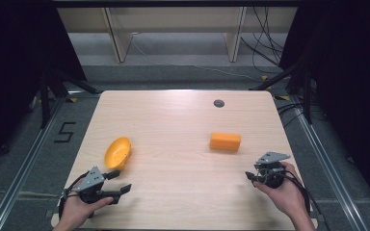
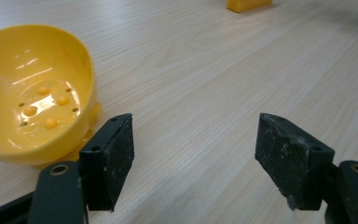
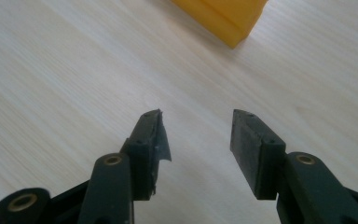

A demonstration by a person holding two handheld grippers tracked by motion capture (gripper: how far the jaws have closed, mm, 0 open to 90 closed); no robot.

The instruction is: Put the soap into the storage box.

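Observation:
A yellow bowl [image 1: 118,151] with small holes in its bottom lies tipped on the left part of the wooden table [image 1: 183,130]. An orange block [image 1: 225,141] lies right of centre. My left gripper [image 1: 118,181] is near the front left edge, just in front of the bowl, open and empty. In the left gripper view the bowl [image 2: 30,95] sits beside the left jaw and the block [image 2: 248,4] is far off, with the gripper [image 2: 194,139] over bare wood. My right gripper [image 1: 248,176] is at the front right, open. Its own view shows the gripper [image 3: 196,128] short of the block [image 3: 223,15].
A round grey grommet [image 1: 218,103] sits in the table near the far edge. Black stands and cables flank the table on the floor. A "5" is marked on the floor [image 1: 65,131] at the left. Wooden shelving legs stand behind.

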